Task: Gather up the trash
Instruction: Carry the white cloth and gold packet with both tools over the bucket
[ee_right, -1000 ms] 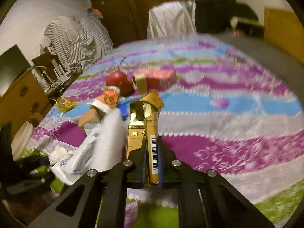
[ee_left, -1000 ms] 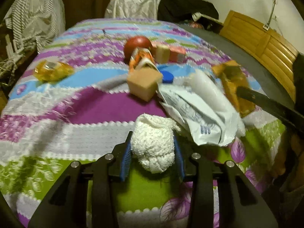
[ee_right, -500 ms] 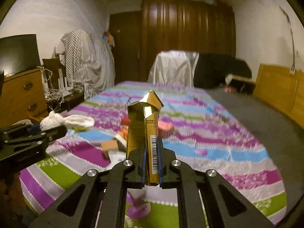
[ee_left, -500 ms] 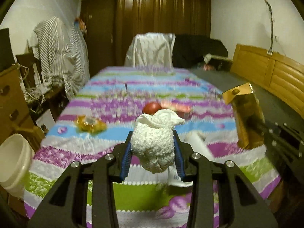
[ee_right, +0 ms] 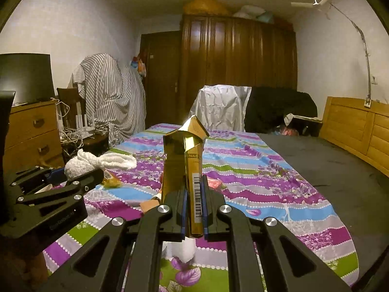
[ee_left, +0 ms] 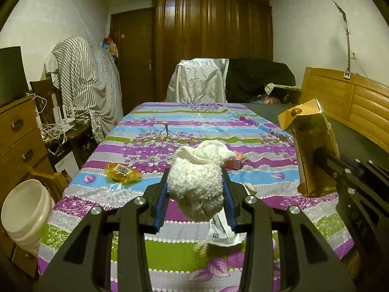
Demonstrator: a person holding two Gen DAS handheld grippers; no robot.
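My left gripper (ee_left: 195, 187) is shut on a crumpled white cloth wad (ee_left: 197, 180), lifted above the striped bedspread (ee_left: 155, 131). That same cloth wad (ee_right: 97, 163) shows at the left of the right wrist view, in the left gripper (ee_right: 80, 172). My right gripper (ee_right: 194, 189) is shut on a flattened gold carton (ee_right: 186, 160) with a barcode, held upright above the bed. The gold carton (ee_left: 313, 146) also appears at the right of the left wrist view. On the bedspread lie a yellow wrapper (ee_left: 121, 174), a pink packet (ee_left: 234, 161) and a white plastic bag (ee_left: 221, 231).
A white bucket (ee_left: 24, 216) stands on the floor left of the bed, beside a wooden dresser (ee_left: 17, 141). A cluttered side table with cables (ee_left: 63, 126) sits behind it. A wooden headboard (ee_left: 352, 107) runs along the right. A draped chair (ee_left: 198, 80) stands at the far end.
Both grippers have risen from the bedspread and tilted up, so the whole room now shows. Each keeps its grip, the left on the cloth wad, the right on the carton.
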